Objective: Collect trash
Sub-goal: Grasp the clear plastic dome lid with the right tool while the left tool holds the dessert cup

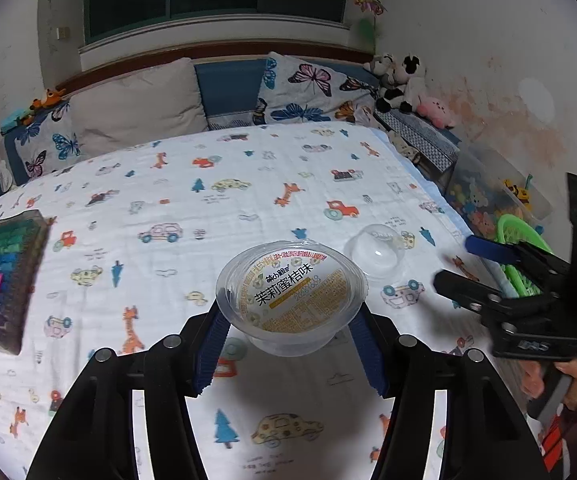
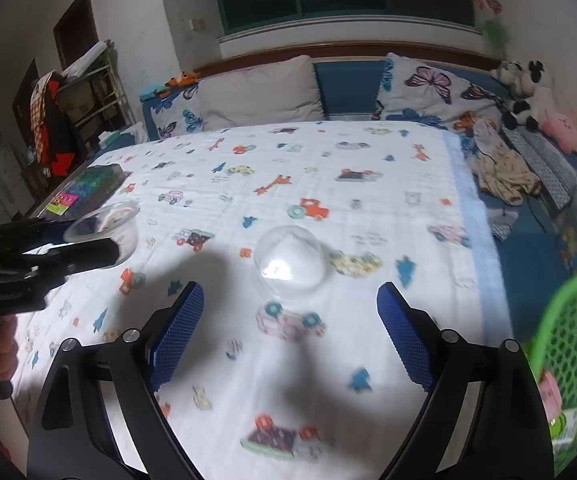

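My left gripper is shut on a clear plastic jelly cup with an orange printed lid, held above the bed; it also shows in the right wrist view. A clear plastic dome lid lies on the sheet to the cup's right, and also in the right wrist view. My right gripper is open and empty, just in front of the dome; it shows in the left wrist view. A green mesh basket with wrappers in it sits at the bed's right edge, also seen in the left wrist view.
A cartoon-print sheet covers the bed. A dark box of coloured items lies at the left edge. Pillows and plush toys line the headboard. Clothes and a toy bin are on the right.
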A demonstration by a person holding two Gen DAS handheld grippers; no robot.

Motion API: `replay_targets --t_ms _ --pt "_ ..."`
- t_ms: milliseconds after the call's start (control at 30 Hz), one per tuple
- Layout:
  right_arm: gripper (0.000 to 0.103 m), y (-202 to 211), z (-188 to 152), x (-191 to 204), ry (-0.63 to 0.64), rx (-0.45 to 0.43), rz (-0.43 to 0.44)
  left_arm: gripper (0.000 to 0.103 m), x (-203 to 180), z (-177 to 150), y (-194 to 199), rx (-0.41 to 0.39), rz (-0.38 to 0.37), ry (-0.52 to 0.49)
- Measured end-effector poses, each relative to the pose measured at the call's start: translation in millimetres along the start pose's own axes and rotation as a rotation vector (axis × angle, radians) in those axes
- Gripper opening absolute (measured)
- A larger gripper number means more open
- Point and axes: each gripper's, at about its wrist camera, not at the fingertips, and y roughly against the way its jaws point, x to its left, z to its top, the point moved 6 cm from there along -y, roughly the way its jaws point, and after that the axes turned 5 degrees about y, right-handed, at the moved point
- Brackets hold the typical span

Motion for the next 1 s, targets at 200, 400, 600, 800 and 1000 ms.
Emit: replay_targets --t_ms 200,400,600,800,1000 --pt "0.079 -33.1 6.6 5.5 0.019 0.033 -0.001 0.056 10.2 0.2 3.6 -0.007 -0.003 0.009" --pt "0.073 -57.4 6.3 1.7 0.008 0.062 -0.002 0.056 16.7 -2.5 -1.5 0.004 -0.008 0.019" --pt "0.068 -71.1 5.9 -0.3 -0.002 0.08 -0.006 0.056 19.4 -3.9 -7.0 0.009 -0.013 0.027" --pt "0.058 -75.2 7.1 -4.4 -0.004 0.096 -0.02 0.056 18.9 -6.3 -10.2 0.018 -0.017 0.031" --pt "0.058 -69.8 6.0 -2.7 -0.001 0.093 -0.018 0.056 19.2 -7.0 -10.1 0.013 -0.022 0.035"
